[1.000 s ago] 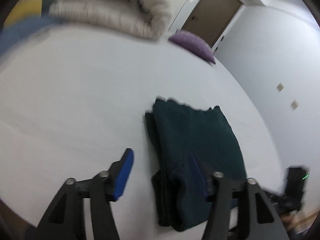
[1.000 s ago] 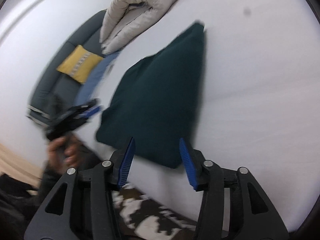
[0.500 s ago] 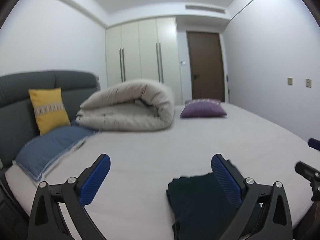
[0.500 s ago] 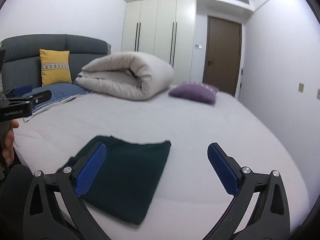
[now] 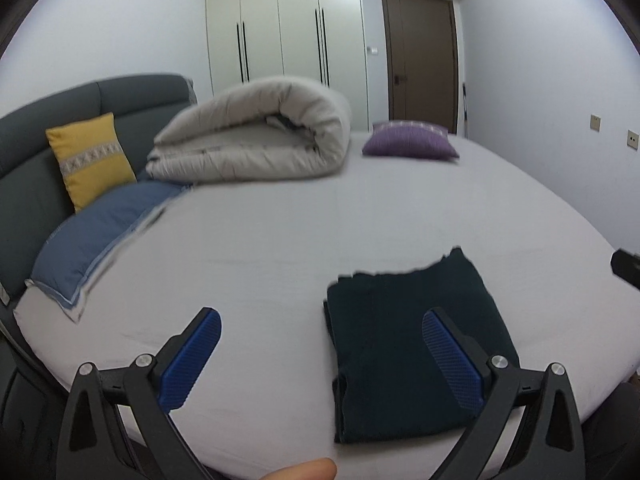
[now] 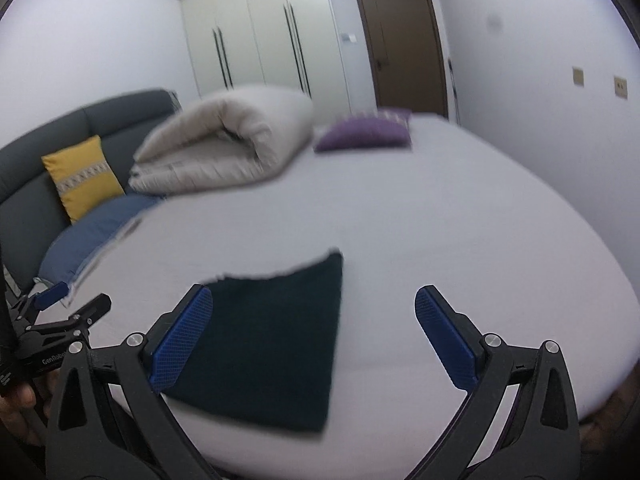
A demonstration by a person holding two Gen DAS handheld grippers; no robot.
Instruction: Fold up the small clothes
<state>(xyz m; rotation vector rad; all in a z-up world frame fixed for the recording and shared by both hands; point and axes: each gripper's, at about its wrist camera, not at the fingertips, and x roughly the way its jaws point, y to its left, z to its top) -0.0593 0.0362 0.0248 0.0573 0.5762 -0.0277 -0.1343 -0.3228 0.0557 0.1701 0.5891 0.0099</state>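
Left claw [image 5: 320, 354]: jaws spread wide, nothing between the blue pads [image 5: 188, 360]. A fingertip [image 5: 304, 472] shows at the bottom edge of the left wrist view only.

Right claw [image 6: 308, 338]: jaws likewise spread wide, holding nothing. At the left edge of the right wrist view the left claw [image 6: 52, 312] appears from the side, with part of the hand [image 6: 20, 396] gripping its handle. The left wrist view shows only a dark corner of the other tool [image 5: 626, 266] at its right edge.

Folded dark green garment [image 5: 408, 344] lies flat on the bed [image 5: 280, 240], near the front edge. In the left wrist view it sits right of the claw's centre line; the right pad overlaps it in the picture, whether touching I cannot tell. Stacked layers show along its left edge here. In the right wrist view the garment [image 6: 272, 344] lies left of centre, behind the left pad, and is blurred.

Mid bed: bare pale sheet.

Far side: blue pillow [image 5: 100, 232], yellow cushion [image 5: 90, 158] against the grey headboard [image 5: 24, 184], rolled beige duvet [image 5: 256, 132], purple cushion [image 5: 410, 146].

Beyond: white wardrobe [image 5: 288, 20], brown door [image 5: 420, 56]. Two wall plates [image 6: 598, 82] show on the right wall.
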